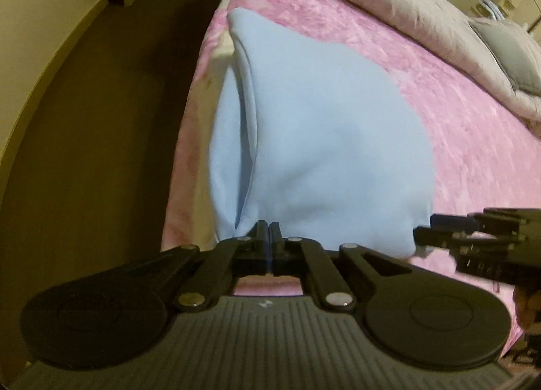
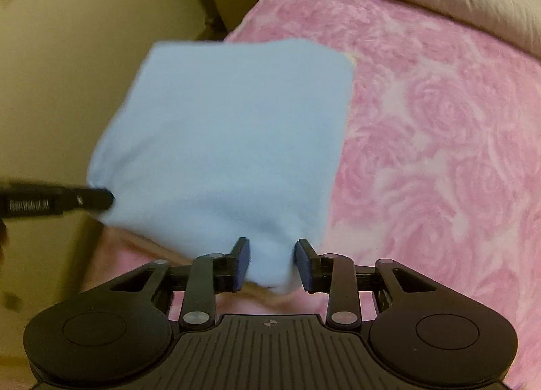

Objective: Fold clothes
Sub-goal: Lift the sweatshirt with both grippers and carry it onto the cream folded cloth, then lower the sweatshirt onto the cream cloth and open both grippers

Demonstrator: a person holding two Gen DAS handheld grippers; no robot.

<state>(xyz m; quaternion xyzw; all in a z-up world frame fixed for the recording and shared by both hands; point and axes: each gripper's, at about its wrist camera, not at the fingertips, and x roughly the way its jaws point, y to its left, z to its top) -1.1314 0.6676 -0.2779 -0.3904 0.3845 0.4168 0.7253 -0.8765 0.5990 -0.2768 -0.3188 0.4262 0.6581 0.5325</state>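
Tilting downward, both grippers point(image 1: 269, 231) point(image 2: 272, 265) pinching cloth point(image 1: 324, 140)

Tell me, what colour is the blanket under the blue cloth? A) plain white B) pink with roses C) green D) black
B: the blue cloth hangs over a blanket that is pink with a rose pattern, which shows beside the cloth in the right wrist view.
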